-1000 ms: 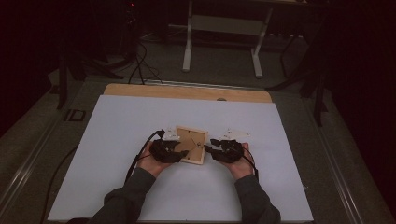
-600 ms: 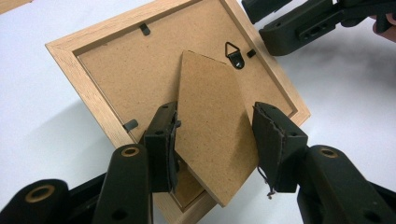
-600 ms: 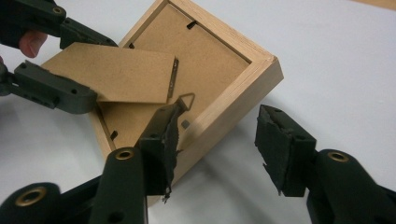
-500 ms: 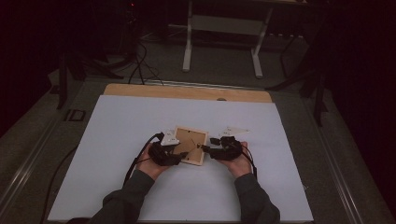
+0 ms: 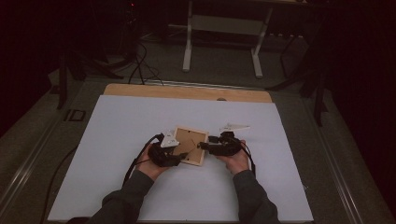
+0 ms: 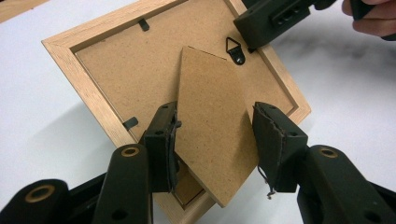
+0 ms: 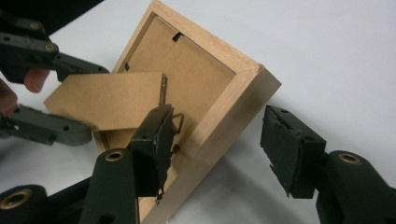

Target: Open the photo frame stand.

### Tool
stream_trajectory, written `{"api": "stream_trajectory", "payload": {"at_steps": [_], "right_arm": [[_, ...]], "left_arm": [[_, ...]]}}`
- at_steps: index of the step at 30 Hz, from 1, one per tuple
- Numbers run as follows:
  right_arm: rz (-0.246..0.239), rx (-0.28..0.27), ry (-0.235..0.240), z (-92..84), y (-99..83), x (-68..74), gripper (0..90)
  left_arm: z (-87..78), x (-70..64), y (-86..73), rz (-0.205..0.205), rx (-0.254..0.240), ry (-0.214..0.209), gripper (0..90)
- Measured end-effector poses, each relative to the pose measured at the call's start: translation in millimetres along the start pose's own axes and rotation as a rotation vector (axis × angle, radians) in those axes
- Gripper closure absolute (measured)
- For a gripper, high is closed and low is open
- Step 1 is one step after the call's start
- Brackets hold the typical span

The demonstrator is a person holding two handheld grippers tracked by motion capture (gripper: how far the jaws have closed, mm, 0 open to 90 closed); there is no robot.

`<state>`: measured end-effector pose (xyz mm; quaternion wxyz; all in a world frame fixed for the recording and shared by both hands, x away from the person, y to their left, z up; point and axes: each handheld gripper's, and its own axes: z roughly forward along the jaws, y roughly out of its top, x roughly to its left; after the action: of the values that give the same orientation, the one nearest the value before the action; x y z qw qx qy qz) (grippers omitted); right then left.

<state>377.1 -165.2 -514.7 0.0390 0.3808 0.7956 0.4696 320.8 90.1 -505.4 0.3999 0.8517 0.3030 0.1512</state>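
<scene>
Item: wooden picture frame (image 5: 190, 145), laid back-up on the white table (image 5: 116, 140), mid-front. Easel stand (image 6: 212, 130) is straddled by the left gripper (image 6: 215, 140), jaws spread, grip uncertain. Right gripper (image 7: 219, 140), jaws just opened, brackets the frame's corner beside the hanger (image 7: 176, 122), unpressed. Advice: the corner is best steadied before the stand is swung.

Setting: dim lab or workshop recording station.
White work table (image 5: 140, 121) with wooden far edge, cables (image 5: 140, 70) trailing over the grey floor (image 5: 359, 154), a bare metal stand (image 5: 224, 42) behind, surroundings unlit.
</scene>
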Motion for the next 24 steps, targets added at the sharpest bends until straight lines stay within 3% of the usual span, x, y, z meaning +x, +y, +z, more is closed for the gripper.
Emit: {"api": "stream_trajectory", "payload": {"at_steps": [7,10,18,24], "right_arm": [[0.01,0.008,0.014,2.3,1.8,-1.1,41.4],[0.021,0.016,0.045,4.3,1.3,-2.1,41.4],[0.003,0.011,0.032,3.4,1.3,2.1,41.7],[-0.003,-0.005,0.027,1.5,1.0,4.7,43.3]], "left_arm": [[-1.5,-0.8,-1.7,0.027,-0.024,-0.005,53.6],[-2.8,-1.6,-1.6,0.044,-0.034,-0.006,53.7],[-1.3,1.0,-1.4,0.026,0.001,-0.026,53.7],[-1.7,4.9,-0.4,-0.007,0.006,-0.072,54.7]]}}
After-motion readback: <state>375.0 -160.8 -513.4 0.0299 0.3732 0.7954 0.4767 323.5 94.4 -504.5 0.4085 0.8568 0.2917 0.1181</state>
